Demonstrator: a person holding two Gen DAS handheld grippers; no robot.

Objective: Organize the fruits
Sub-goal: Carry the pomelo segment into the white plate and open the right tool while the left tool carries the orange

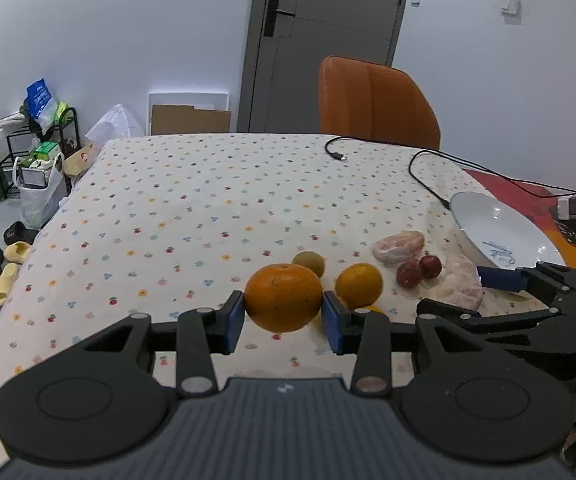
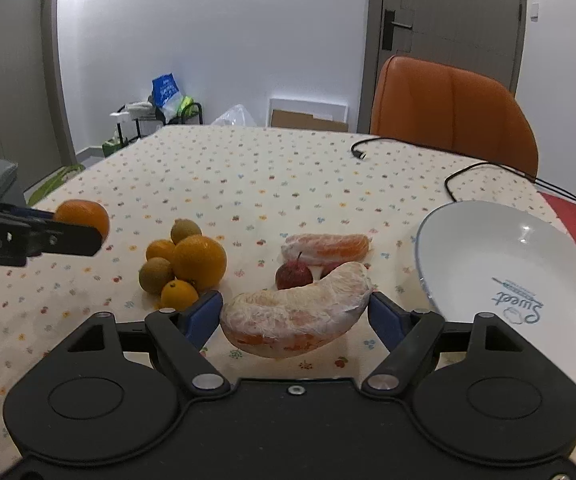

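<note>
1. Left tongs [image 1: 283,320] pinch a large orange [image 1: 283,297], held clear above the table [image 1: 191,200].
2. Right tongs [image 2: 296,316] pinch a peeled pomelo segment [image 2: 298,314], lifted just beside the empty white plate [image 2: 488,252].
3. Step in hand, as judged: carrying fruit; the next move calls for lowering the segment onto the plate before the tongs spread.
4. Left on the table: three oranges, two kiwis, two small red fruits, one pomelo segment [image 2: 326,246].

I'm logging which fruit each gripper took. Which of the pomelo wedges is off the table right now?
The nearer, paler pomelo wedge, clamped in the right gripper. The orange-edged wedge lies on the cloth behind the small red fruit.
</note>
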